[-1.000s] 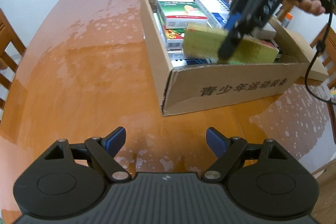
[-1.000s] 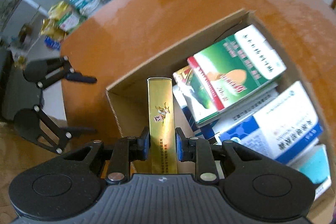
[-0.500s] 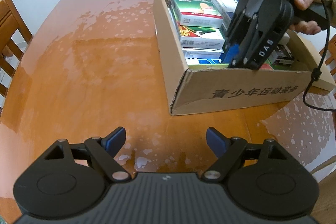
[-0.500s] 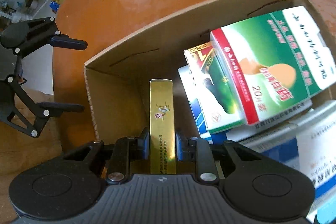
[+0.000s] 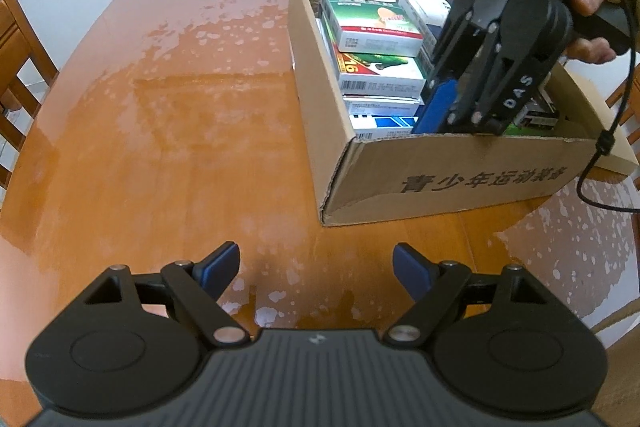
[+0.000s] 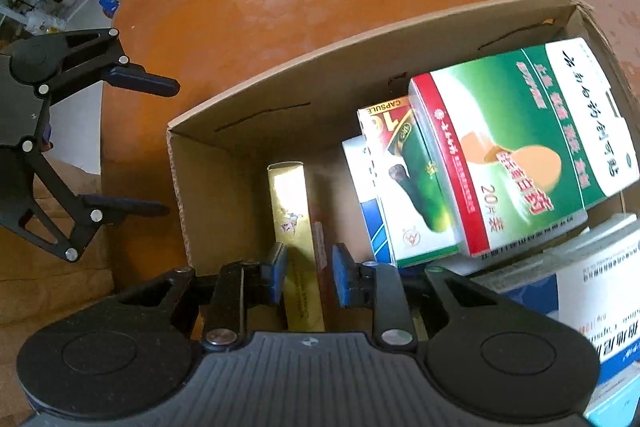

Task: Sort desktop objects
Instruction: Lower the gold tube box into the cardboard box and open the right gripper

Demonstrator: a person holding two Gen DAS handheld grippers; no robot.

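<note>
The gold box [image 6: 289, 205] stands on its thin edge inside the cardboard box [image 6: 256, 131], in the corner close to the cardboard wall. We think it is light and stiff, like a small paper carton, and its shiny skin may be a bit slippery. The best place to hold it looks like its two wide flat sides, near the top edge, with a soft squeeze so it does not dent.

The right gripper [image 6: 307, 277] is over it, and its fingers are opening. The gold box sits between them, with a small gap showing on each side, so we think it is let go.

Beside the gold box lies a pile of medicine boxes [image 6: 516, 155], with the green and white one on top.

The left gripper [image 5: 316, 267] hangs over the bare desk [image 5: 180, 115], well apart from the cardboard box, its fingers spread and holding nothing.
</note>
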